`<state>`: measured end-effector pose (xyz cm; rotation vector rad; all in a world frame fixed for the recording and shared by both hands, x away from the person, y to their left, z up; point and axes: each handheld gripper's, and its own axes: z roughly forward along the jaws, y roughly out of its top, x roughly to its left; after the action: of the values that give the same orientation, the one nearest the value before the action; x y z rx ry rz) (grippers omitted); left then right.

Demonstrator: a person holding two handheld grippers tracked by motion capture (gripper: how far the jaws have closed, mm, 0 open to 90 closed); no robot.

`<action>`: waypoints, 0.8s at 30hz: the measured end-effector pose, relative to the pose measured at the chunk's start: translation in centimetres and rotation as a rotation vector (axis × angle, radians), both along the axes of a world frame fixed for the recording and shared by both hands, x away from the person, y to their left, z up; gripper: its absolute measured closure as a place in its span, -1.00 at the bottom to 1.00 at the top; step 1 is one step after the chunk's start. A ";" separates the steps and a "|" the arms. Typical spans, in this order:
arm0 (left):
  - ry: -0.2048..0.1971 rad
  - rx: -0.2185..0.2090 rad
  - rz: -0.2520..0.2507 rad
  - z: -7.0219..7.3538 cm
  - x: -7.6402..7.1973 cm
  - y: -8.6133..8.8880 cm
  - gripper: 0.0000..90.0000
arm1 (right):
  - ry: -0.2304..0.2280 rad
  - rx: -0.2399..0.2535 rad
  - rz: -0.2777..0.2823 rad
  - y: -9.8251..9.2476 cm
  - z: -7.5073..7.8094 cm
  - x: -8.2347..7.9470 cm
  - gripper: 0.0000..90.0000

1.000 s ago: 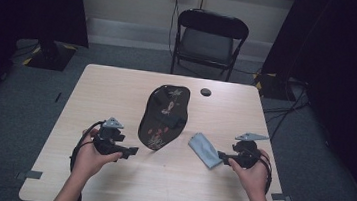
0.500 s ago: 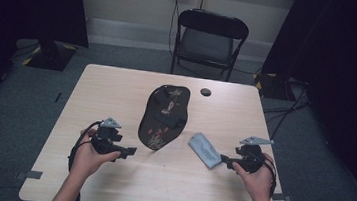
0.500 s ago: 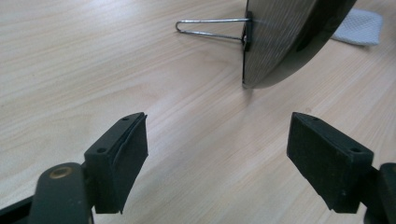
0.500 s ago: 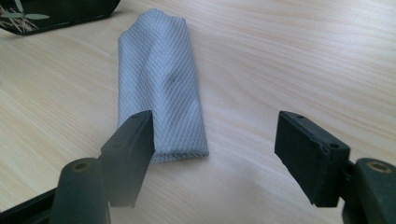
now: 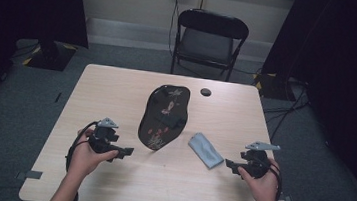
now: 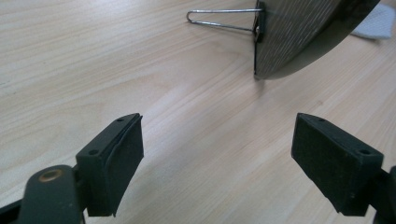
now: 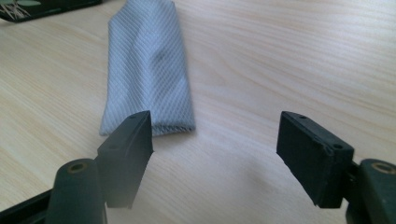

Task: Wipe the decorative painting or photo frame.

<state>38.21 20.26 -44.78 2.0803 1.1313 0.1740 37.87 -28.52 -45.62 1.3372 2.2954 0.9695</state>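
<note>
Both tongs, left (image 5: 128, 151) and right (image 5: 228, 163), have just been opening and hold nothing. The folded grey cloth (image 5: 205, 150) lies on the counter (image 5: 117, 94) beside the propped decorative mirror (image 5: 164, 116). Risk: a careless sweep topples the mirror off its wire stand (image 6: 219, 19).

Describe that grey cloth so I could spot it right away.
Start at the wooden table and find the dark, flower-patterned mirror propped at its middle. Just right of it, toward the right gripper, lies the cloth: a small folded strip of pale grey-blue, finely ribbed fabric, the one soft, flat, light thing there.
</note>
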 end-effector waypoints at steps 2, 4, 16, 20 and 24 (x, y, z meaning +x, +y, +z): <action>0.002 0.006 -0.006 -0.1 0.0 0.1 -0.65 | 0.001 0.001 0.000 -0.1 0.0 -0.1 -0.41; 0.004 0.018 -0.006 -0.2 0.0 0.2 -0.65 | -0.001 -0.001 -0.005 -0.4 -0.1 -0.2 -0.42; 0.010 0.033 0.001 -0.6 0.1 0.7 -0.64 | -0.001 -0.004 0.009 -1.3 -0.2 -1.2 -0.44; 0.015 0.041 -0.002 -0.5 0.1 0.9 -0.64 | -0.006 -0.001 0.008 -1.4 -0.1 -1.4 -0.45; 0.020 0.046 -0.001 -0.6 0.0 1.0 -0.64 | -0.010 0.011 0.009 -1.6 -0.3 -1.8 -0.46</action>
<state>38.26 21.30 -45.36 2.1276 1.1483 0.1813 36.09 -30.17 -45.87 1.3242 2.2942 0.9903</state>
